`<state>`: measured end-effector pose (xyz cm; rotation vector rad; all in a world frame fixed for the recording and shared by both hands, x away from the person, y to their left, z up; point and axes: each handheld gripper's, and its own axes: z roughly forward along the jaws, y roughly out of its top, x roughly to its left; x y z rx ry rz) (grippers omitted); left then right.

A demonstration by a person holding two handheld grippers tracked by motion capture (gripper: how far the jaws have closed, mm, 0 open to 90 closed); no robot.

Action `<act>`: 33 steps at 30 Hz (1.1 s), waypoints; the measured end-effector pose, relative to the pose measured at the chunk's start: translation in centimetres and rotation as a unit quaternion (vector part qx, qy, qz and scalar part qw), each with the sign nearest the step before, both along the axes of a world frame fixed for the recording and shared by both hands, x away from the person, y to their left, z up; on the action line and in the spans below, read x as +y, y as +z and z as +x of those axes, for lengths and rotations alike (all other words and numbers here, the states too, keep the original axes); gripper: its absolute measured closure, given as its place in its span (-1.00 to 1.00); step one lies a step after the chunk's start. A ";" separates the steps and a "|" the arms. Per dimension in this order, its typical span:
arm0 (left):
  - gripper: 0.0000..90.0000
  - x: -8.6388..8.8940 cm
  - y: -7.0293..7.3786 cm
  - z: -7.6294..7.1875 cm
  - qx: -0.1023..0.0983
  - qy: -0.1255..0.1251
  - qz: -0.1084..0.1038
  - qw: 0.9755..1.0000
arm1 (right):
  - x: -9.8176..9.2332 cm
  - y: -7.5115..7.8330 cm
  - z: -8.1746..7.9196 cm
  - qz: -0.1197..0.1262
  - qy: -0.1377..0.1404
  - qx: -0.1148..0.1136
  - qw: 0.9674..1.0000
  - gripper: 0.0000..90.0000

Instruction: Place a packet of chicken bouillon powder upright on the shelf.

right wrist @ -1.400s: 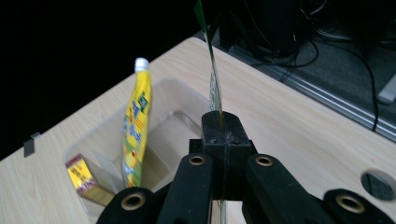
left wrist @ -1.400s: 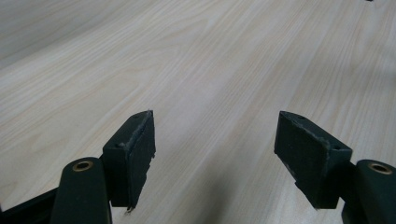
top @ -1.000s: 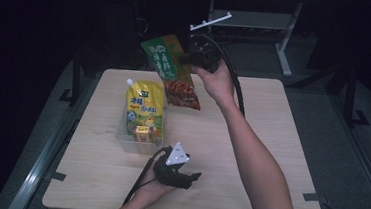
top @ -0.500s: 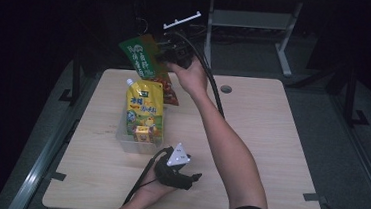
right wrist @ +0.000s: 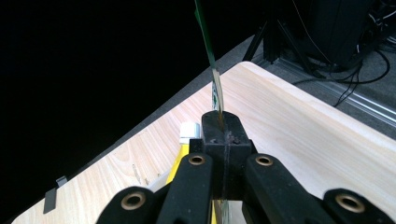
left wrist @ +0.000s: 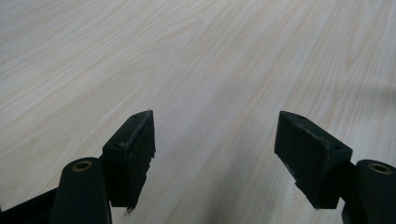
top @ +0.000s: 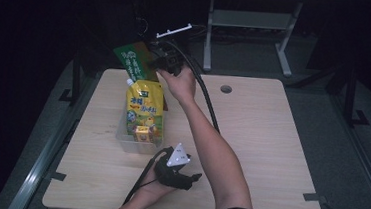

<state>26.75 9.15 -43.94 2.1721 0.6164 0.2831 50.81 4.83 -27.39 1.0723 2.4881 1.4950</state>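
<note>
**Green packet clamped above the bin's far end**

The right tool [top: 162, 63] has its jaws pressed together on the green packet [top: 136, 60], which hangs edge-on from them in the right gripper view [right wrist: 212, 79]. The packet sits just beyond the far end of the clear bin [top: 123, 138]. A yellow spouted pouch [top: 144, 109] stands in that bin. The left tool [top: 181, 170] rests on the worktop [top: 271, 141], just nearer than the bin, jaws apart and holding nothing.

Right tool [top: 165, 63] clamped shut at arm's reach; left tool [top: 180, 172] rests gaping.
</note>
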 end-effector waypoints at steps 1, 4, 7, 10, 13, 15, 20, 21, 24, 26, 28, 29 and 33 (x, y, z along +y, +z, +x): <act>-0.37 0.1 0.1 0.1 -0.007 -0.003 0.009 1.000 | 0.0 -0.4 0.0 0.004 -0.001 0.003 1.000 1.00; -0.37 0.0 0.0 0.1 -0.008 -0.006 0.011 1.000 | -0.1 -1.4 0.0 0.011 -0.007 0.007 1.000 1.00; -0.37 0.0 0.1 0.0 -0.009 -0.007 0.013 1.000 | -0.2 -2.4 0.0 0.019 -0.014 0.012 1.000 1.00; -0.37 -0.1 0.0 0.0 -0.007 -0.010 0.017 1.000 | -0.5 -3.2 -0.1 0.028 -0.021 0.012 0.999 1.00; -0.37 -0.3 -0.2 -0.1 -0.007 -0.006 0.012 1.000 | -1.0 -4.0 -0.2 0.047 -0.029 0.016 0.998 1.00; -0.37 -0.3 -0.2 -0.1 -0.008 -0.012 0.019 1.000 | -1.2 -4.6 -0.3 0.050 -0.033 0.015 0.998 1.00; -0.37 -0.6 -0.3 -0.2 -0.008 -0.009 0.015 1.000 | -1.9 -5.4 -0.4 0.063 -0.044 0.019 0.997 1.00; -0.37 -0.6 -0.3 -0.2 -0.007 -0.009 0.015 1.000 | -2.0 -5.4 -0.5 0.059 -0.046 0.018 0.997 1.00; -0.37 -0.6 -0.3 -0.1 -0.007 -0.010 0.015 1.000 | -2.1 -5.4 -0.8 0.044 -0.044 0.005 0.998 0.99; -0.37 -0.6 -0.3 -0.1 -0.008 -0.010 0.016 1.000 | -2.1 -5.3 -0.9 0.034 -0.040 0.001 0.999 0.96; -0.37 -0.6 -0.3 -0.1 -0.008 -0.010 0.016 1.000 | -2.0 -5.3 -1.1 0.021 -0.035 0.005 0.999 0.91; -0.37 -0.7 -0.3 -0.1 -0.006 -0.010 0.014 1.000 | -2.0 -5.4 -1.1 0.013 -0.032 0.004 0.999 0.89; -0.37 -0.7 -0.3 -0.1 -0.007 -0.009 0.013 1.000 | -2.3 -5.7 -1.4 -0.008 -0.025 0.003 1.000 0.94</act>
